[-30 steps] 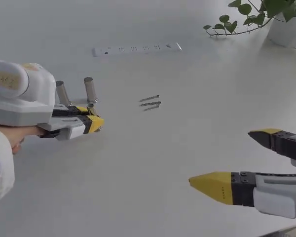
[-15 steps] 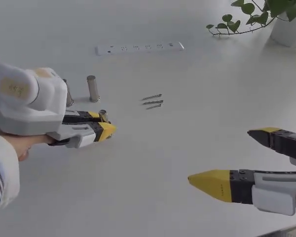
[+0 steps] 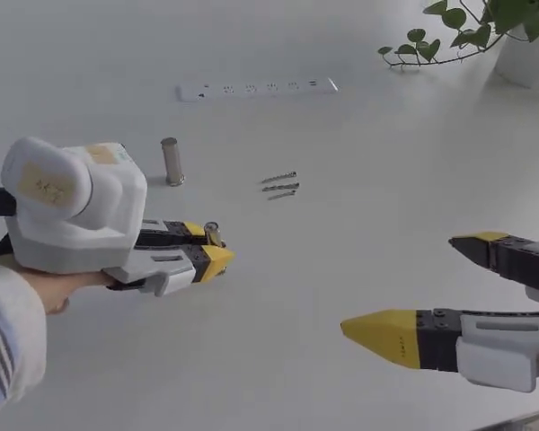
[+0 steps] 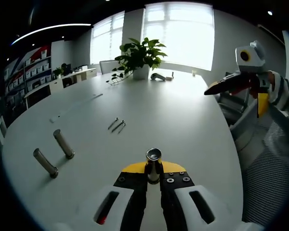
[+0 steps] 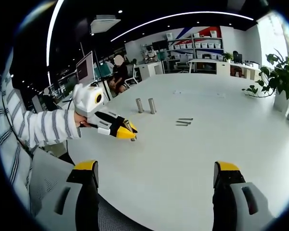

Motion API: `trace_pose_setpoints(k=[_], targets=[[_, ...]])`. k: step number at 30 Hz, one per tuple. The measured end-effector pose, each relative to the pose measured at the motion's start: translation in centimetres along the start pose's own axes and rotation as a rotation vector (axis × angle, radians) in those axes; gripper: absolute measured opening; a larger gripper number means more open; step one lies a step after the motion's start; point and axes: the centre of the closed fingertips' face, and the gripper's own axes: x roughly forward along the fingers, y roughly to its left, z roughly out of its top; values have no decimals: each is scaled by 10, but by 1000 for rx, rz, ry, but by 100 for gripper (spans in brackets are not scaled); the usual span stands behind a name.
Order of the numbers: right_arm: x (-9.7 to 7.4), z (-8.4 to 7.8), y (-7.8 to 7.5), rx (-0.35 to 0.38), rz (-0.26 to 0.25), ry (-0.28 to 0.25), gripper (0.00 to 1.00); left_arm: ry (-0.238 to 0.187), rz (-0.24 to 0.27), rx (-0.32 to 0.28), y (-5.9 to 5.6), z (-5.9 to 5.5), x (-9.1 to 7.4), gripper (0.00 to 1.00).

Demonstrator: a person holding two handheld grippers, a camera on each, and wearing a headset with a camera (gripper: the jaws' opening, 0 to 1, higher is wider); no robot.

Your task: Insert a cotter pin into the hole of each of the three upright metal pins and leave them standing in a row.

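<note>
L tongs (image 4: 153, 172) tight on metal pin (image 4: 153, 158) — R tongs (image 5: 156, 168) wide apart

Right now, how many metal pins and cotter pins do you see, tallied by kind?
Metal pins: 3 (two standing, one in the left tool)
Cotter pins: 3
Total: 6

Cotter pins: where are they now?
Head view, centre: the cotter pins lie together on the table, right of the upright metal pin and nearer than the power strip.
</note>
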Motion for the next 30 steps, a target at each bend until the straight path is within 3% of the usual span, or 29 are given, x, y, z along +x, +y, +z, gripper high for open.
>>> trace_pose_setpoints(k=[30], targets=[[2,1,-1,20,2,10,98,18,-20,33,-16,-15,16,5]])
